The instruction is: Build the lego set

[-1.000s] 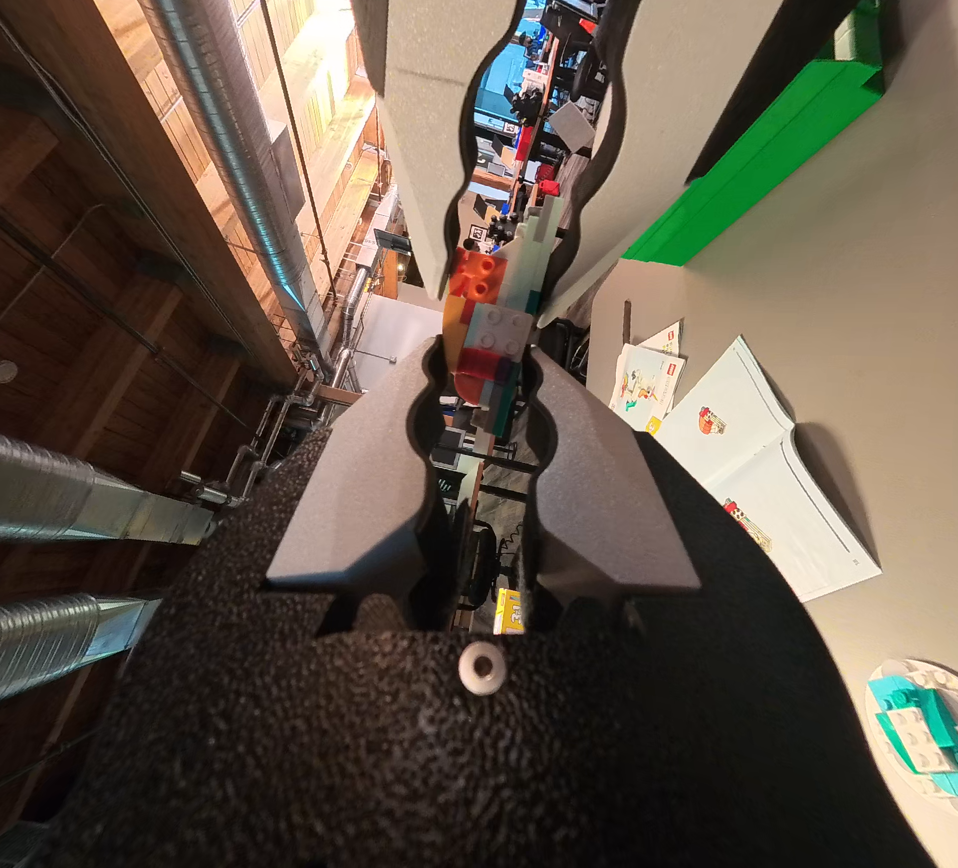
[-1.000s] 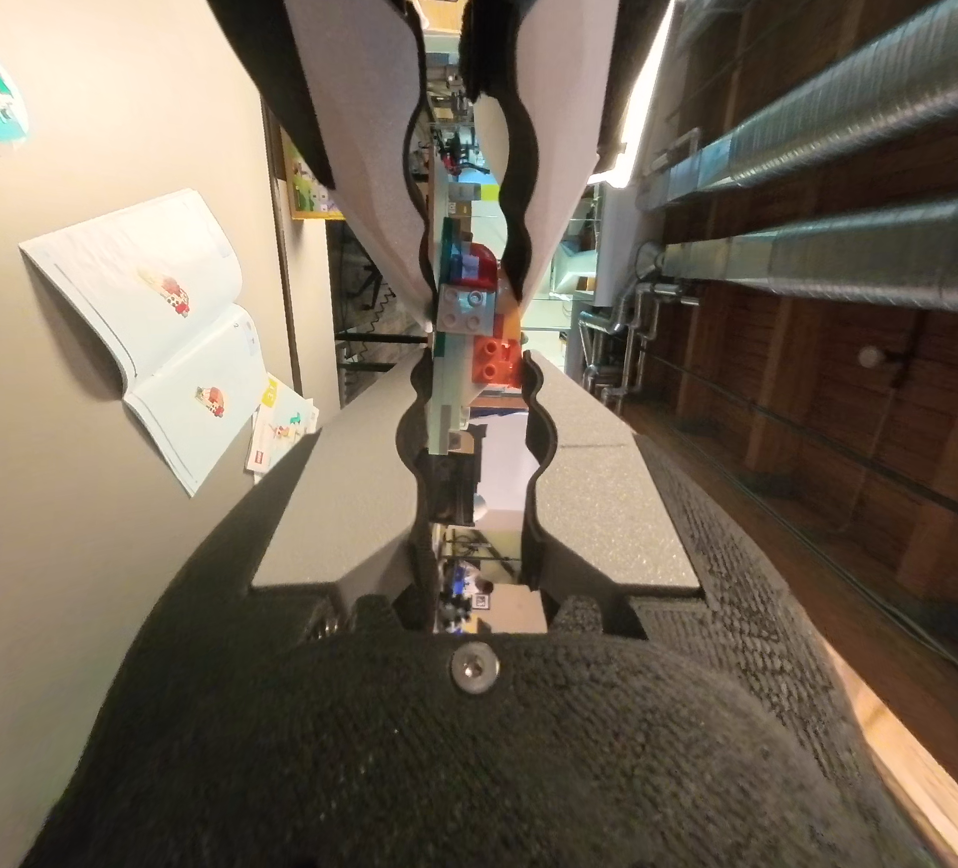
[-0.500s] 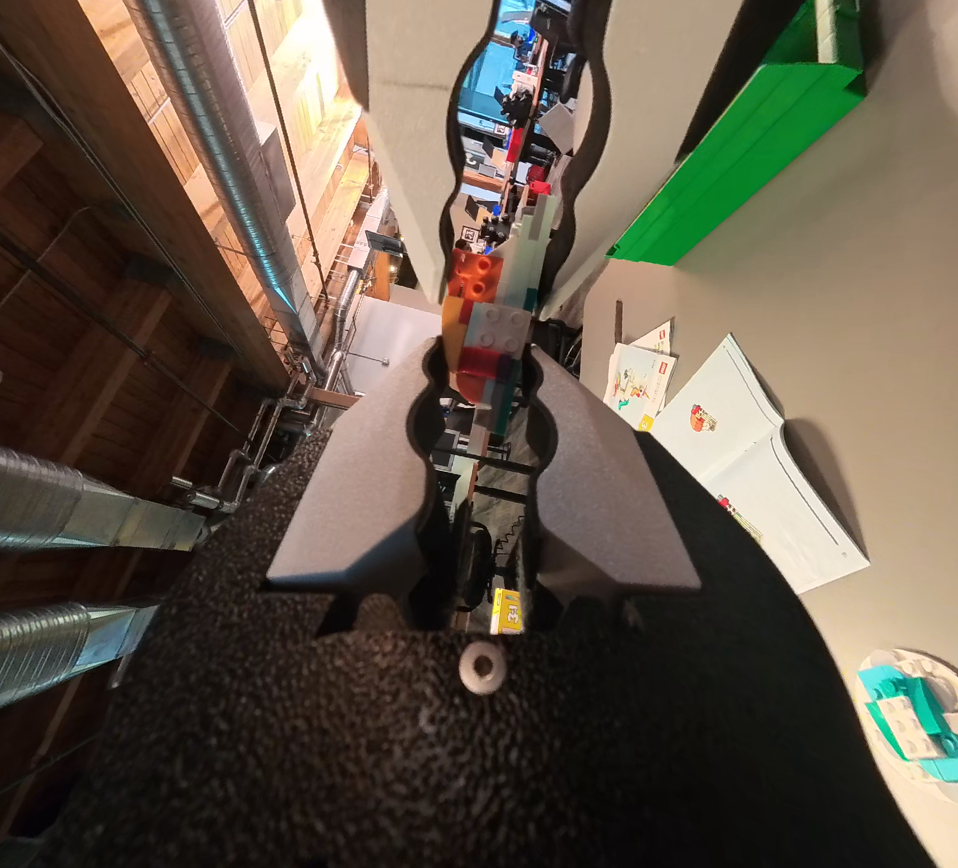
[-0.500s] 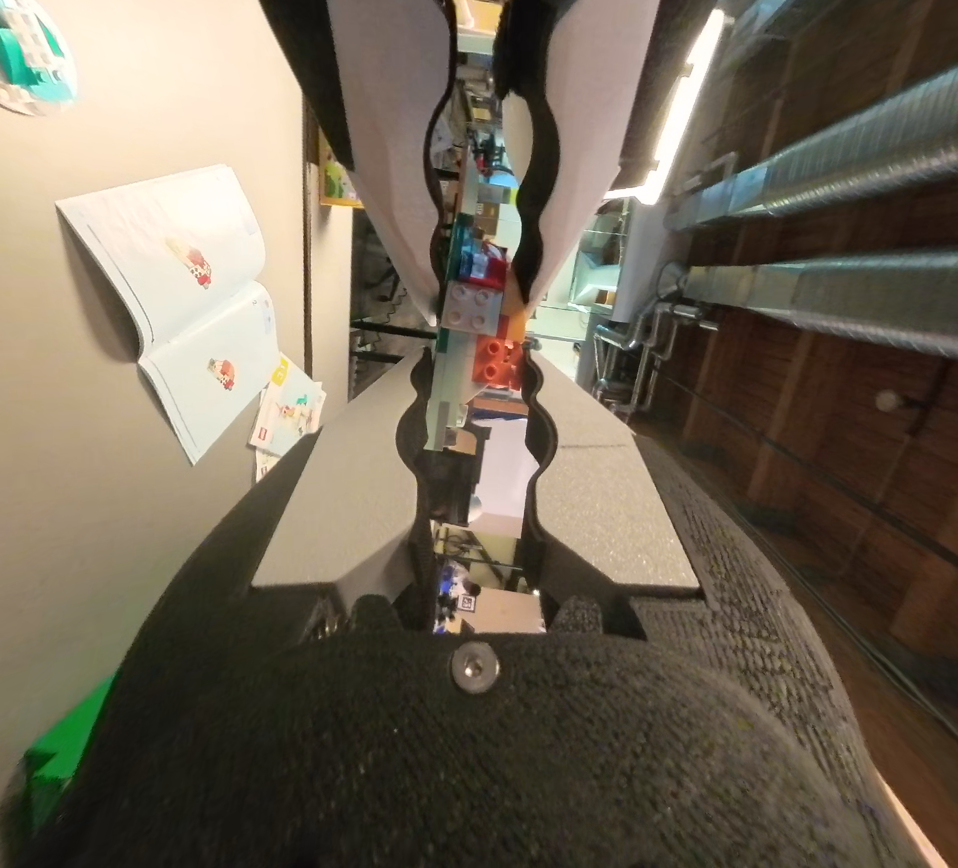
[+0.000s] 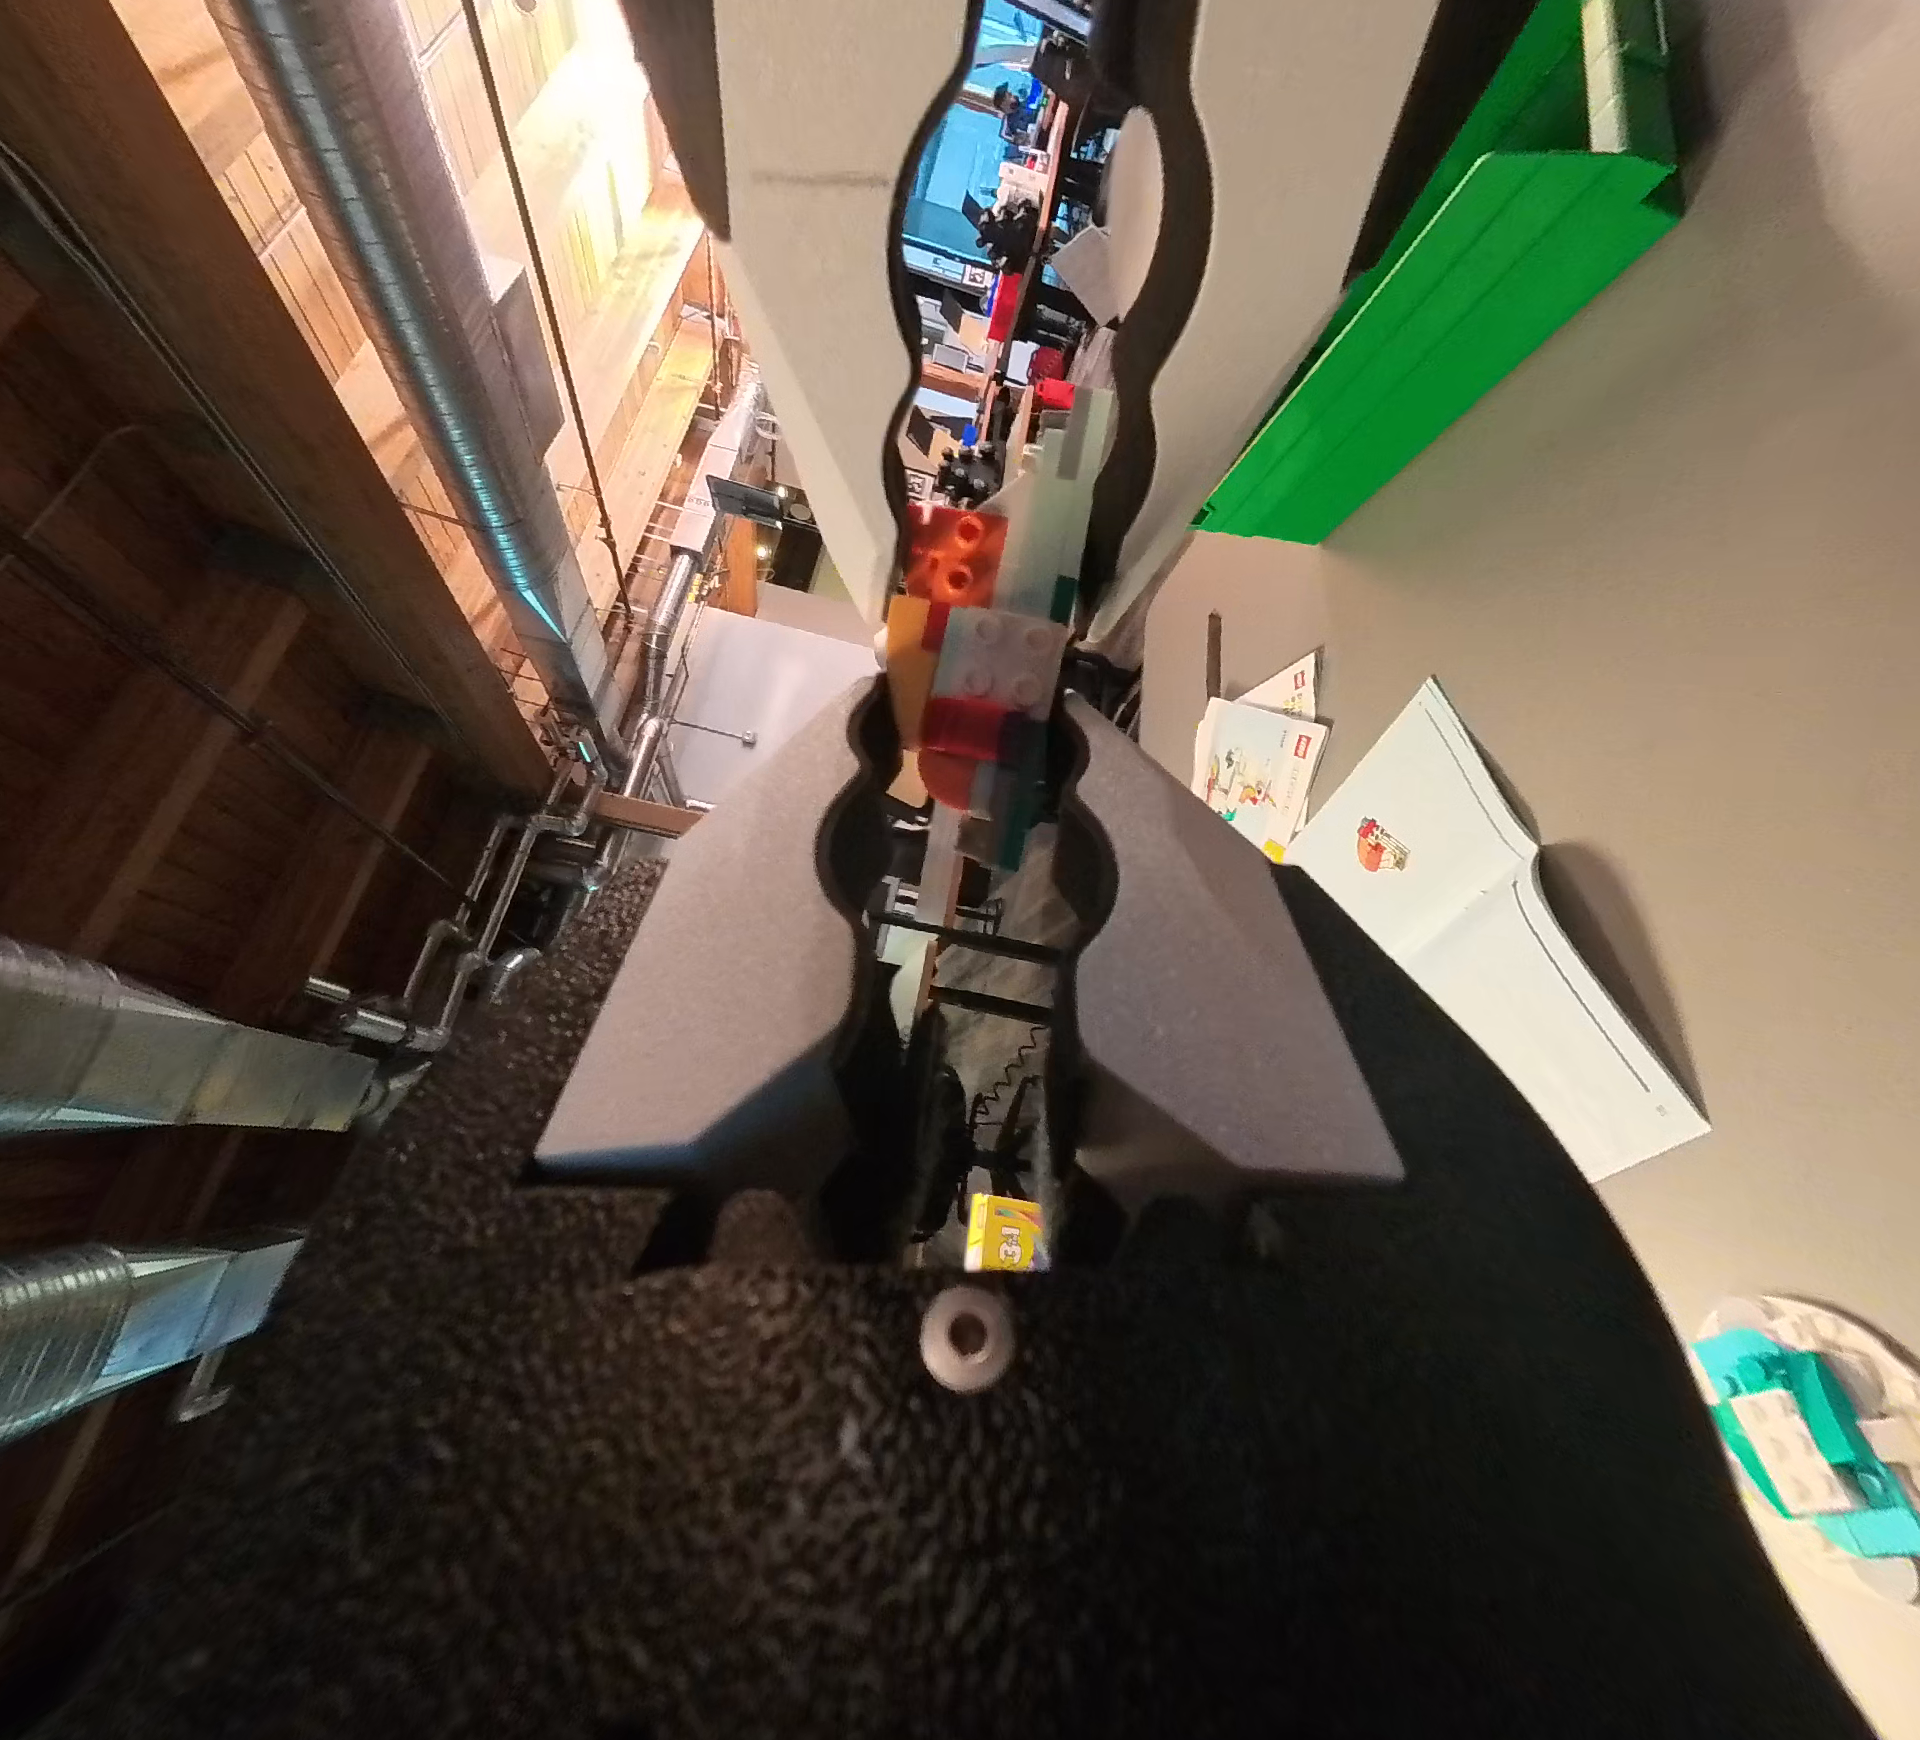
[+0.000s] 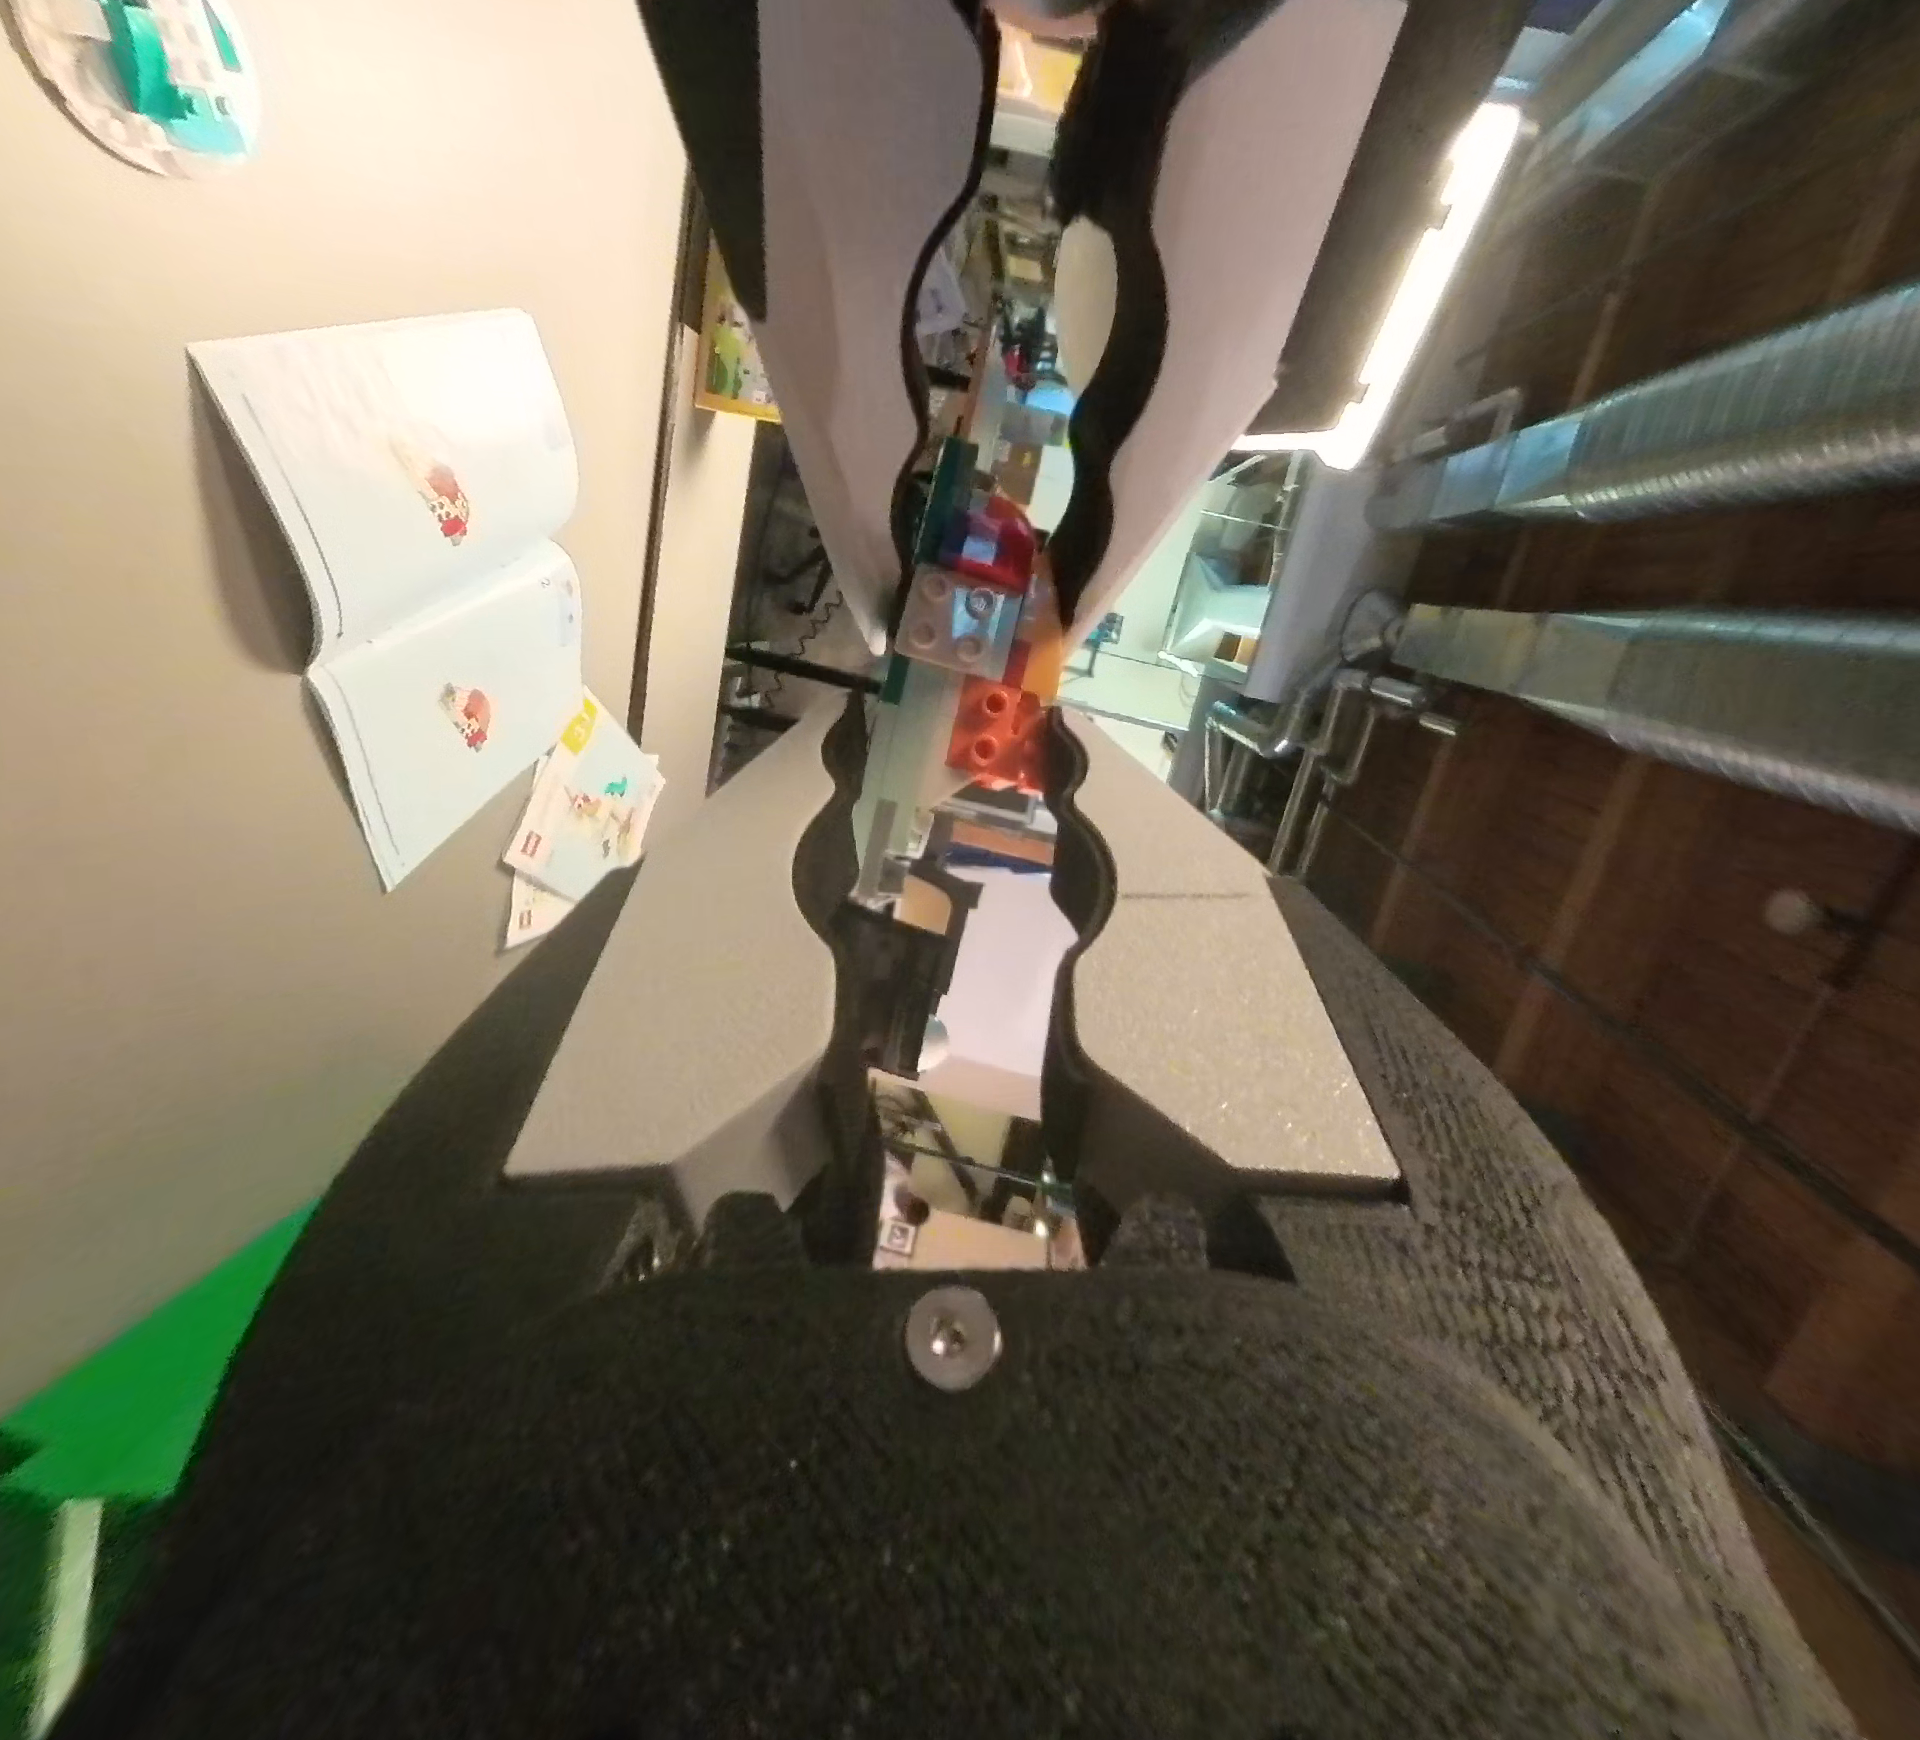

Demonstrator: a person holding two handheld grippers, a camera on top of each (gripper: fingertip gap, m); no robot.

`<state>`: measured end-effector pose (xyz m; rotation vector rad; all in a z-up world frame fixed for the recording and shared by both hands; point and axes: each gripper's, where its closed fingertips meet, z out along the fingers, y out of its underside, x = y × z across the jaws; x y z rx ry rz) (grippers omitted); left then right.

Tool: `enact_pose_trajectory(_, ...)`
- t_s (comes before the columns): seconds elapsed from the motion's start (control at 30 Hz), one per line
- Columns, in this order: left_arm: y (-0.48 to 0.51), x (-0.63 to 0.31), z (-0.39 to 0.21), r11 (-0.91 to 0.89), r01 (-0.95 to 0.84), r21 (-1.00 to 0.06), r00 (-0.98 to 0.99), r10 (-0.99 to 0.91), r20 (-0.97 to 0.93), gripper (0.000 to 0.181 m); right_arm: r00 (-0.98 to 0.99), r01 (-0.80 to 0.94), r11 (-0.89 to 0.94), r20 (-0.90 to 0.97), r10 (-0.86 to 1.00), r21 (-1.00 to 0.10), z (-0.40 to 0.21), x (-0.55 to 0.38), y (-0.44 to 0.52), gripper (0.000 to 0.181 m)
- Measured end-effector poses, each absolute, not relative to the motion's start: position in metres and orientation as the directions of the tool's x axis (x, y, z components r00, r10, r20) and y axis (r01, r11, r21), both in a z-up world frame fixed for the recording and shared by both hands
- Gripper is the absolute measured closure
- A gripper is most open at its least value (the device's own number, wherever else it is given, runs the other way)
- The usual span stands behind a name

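Grey foam-faced left tongs (image 5: 971, 703) and right tongs (image 6: 961, 724) meet tip to tip, both pinching one lego build (image 5: 987, 651) held in the air off the worktop (image 5: 1714, 547). Their fingers hide the model's ends; the bricks on the round plate (image 6: 62, 59) are blurred.

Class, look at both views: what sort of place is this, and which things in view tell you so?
Probably a workshop or lab in a converted industrial building: metal ducts run along wood-panelled walls, and cluttered workbenches stand beyond the table.
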<state>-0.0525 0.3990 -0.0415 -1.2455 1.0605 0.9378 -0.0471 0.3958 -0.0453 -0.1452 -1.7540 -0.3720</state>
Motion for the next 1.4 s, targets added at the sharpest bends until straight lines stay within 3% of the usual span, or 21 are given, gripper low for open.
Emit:
enact_pose_trajectory(0.37, 0.401, -0.049, -0.044, 0.108, -0.958, -0.267, 0.265, -0.031, -0.964, 0.156, -0.273, 0.272, 0.906, 0.929, -0.251, 0.325, -0.047, -0.043, 0.396, 0.150)
enact_pose_trajectory(0.67, 0.396, -0.044, -0.040, 0.171, -0.917, -0.361, 0.354, -0.068, -0.933, 0.156, -0.250, 0.208, 0.978, 0.966, 0.070, -0.017, -0.041, -0.040, 0.385, 0.148)
enact_pose_trajectory(0.83, 0.395, -0.041, -0.040, 0.190, -0.899, -0.395, 0.384, -0.092, -0.919, 0.156, -0.285, 0.180, 0.976, 0.943, 0.170, -0.122, -0.040, -0.038, 0.381, 0.148)
enact_pose_trajectory(1.13, 0.399, -0.040, -0.047, 0.154, -0.915, -0.373, 0.359, -0.108, -0.927, 0.156, -0.326, 0.215, 0.976, 0.944, 0.052, 0.021, -0.047, -0.037, 0.388, 0.149)
enact_pose_trajectory(1.4, 0.396, -0.035, -0.045, 0.192, -0.904, -0.381, 0.363, -0.122, -0.924, 0.156, -0.337, 0.145, 0.986, 0.941, -0.034, 0.088, -0.045, -0.034, 0.381, 0.150)
